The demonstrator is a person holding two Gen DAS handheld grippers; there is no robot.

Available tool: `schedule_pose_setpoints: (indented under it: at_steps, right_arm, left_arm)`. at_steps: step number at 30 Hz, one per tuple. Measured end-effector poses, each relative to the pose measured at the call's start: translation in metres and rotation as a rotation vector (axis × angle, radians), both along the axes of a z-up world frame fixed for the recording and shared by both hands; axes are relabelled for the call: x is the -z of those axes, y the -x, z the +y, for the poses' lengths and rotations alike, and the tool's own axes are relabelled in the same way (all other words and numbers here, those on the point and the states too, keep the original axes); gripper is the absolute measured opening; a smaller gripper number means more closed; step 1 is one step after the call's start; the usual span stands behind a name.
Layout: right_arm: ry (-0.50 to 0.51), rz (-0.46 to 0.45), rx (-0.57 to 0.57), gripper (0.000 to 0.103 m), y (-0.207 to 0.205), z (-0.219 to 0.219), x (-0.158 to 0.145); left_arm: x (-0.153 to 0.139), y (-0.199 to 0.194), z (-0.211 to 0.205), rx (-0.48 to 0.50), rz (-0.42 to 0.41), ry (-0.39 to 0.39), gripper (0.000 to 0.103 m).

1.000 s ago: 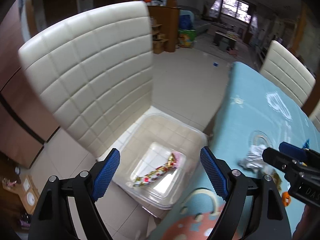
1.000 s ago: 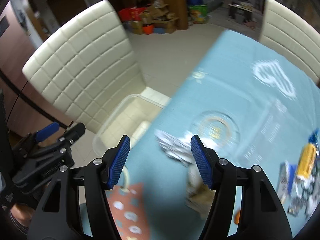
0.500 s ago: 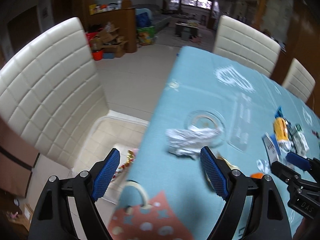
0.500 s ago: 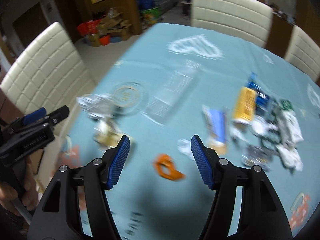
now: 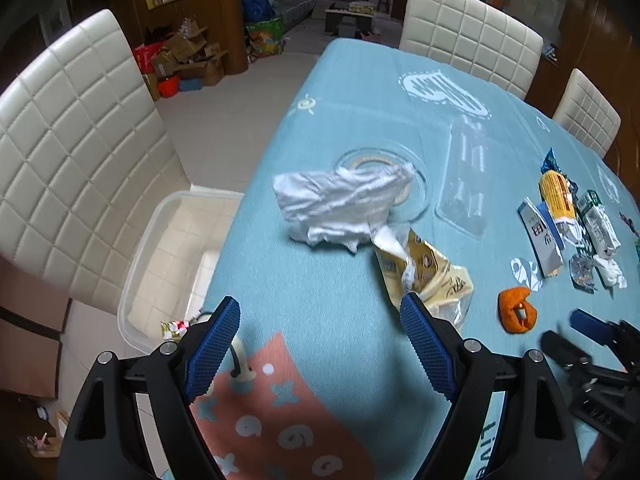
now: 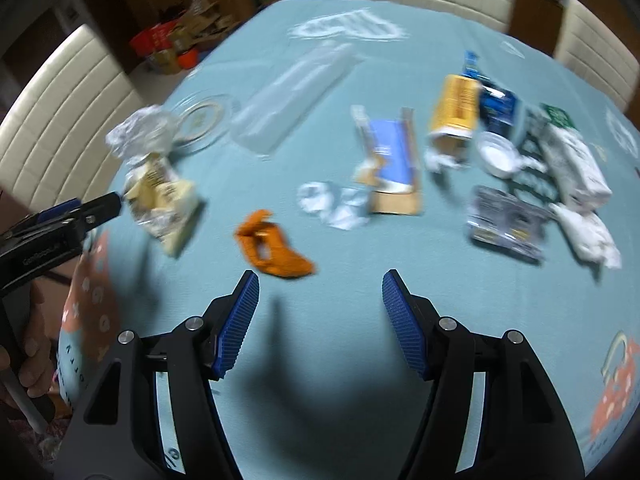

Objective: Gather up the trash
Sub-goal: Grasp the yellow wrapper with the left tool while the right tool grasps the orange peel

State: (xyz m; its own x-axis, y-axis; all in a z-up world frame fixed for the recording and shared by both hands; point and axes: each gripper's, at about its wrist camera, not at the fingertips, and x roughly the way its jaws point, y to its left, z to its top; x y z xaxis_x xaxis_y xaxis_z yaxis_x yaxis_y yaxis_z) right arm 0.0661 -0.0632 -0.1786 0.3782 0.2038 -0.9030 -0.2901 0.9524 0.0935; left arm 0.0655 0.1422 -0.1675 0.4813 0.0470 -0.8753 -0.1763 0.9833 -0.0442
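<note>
Left wrist: left gripper gapes empty; crumpled white wrapper straight ahead, yellow bag touching its right pad, clear bin off left.
Right wrist: right gripper parted, empty; blurred orange scrap just ahead-left, wrappers beyond.

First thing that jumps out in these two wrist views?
Litter strewn over the teal tablecloth: a crumpled white wrapper near the left edge, an orange scrap just ahead of the open right tongs. A clear bin sits on the white chair beside the table.
</note>
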Motion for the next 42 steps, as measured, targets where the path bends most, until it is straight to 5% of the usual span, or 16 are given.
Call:
schedule_pose_setpoints:
  at_steps: [6,12,14,16,30,35,42]
  right_arm:
    - [0.046,-0.028,-0.119,0.069,-0.002,0.035,0.01]
    - [0.044,-0.012,-0.115,0.065,-0.015,0.036,0.016]
    - [0.05,-0.03,-0.117,0.033,-0.016,0.032,0.012]
    - [0.049,-0.028,-0.118,0.027,-0.018,0.026,0.012]
    - [0.018,-0.041,-0.028,0.025,-0.014,-0.01,0.004]
    - [0.005,-0.033,-0.021,0.025,-0.013,-0.011,0.003]
    - [-0.001,-0.046,-0.05,0.025,-0.007,-0.003,-0.004]
  left_arm:
    - [0.001,-0.005,-0.002,0.01,0.008,0.004,0.08]
    - [-0.005,-0.01,-0.017,0.065,-0.012,0.044,0.08]
    - [-0.006,-0.011,-0.024,0.083,-0.015,0.056,0.08]
    - [-0.006,-0.013,-0.031,0.109,-0.014,0.067,0.08]
    - [0.026,-0.034,-0.058,0.154,0.103,0.034,0.079]
    - [0.022,-0.031,-0.059,0.17,0.082,0.015,0.049]
    - [0.012,-0.018,-0.059,0.171,0.05,0.021,0.034]
